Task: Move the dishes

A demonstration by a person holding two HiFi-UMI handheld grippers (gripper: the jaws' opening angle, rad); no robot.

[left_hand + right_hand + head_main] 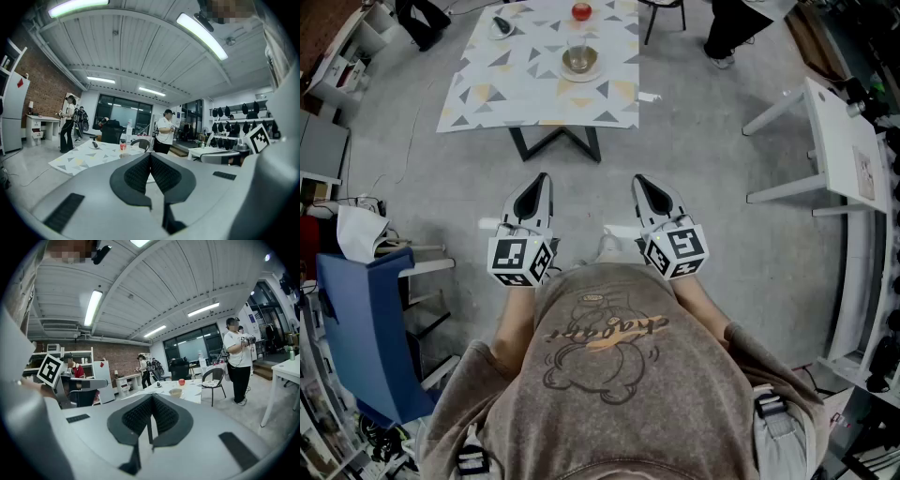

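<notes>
The dishes stand on a desk covered with a triangle-patterned cloth, at the far end of the head view and well apart from both grippers. A bowl sits near the desk's near edge. A clear glass stands in it or just behind it; which of the two cannot be told. A red apple lies farther back, in line with the bowl. A small plate carrying a dark object lies toward the far left part of the desk.

The left gripper and the right gripper are held side by side in front of the person's chest, over bare grey floor. Both point toward the desk, close to level.

- Left gripper: the fingers are pressed together, with nothing between them.
- Right gripper: the fingers are pressed together, with nothing between them.

A blue chair stands at the left of the head view. A white side desk stands at the right. In the right gripper view, a person in a white shirt stands to the right of the desk, beside a dark chair. In the left gripper view, another person stands to the desk's left, in front of a brick wall.
</notes>
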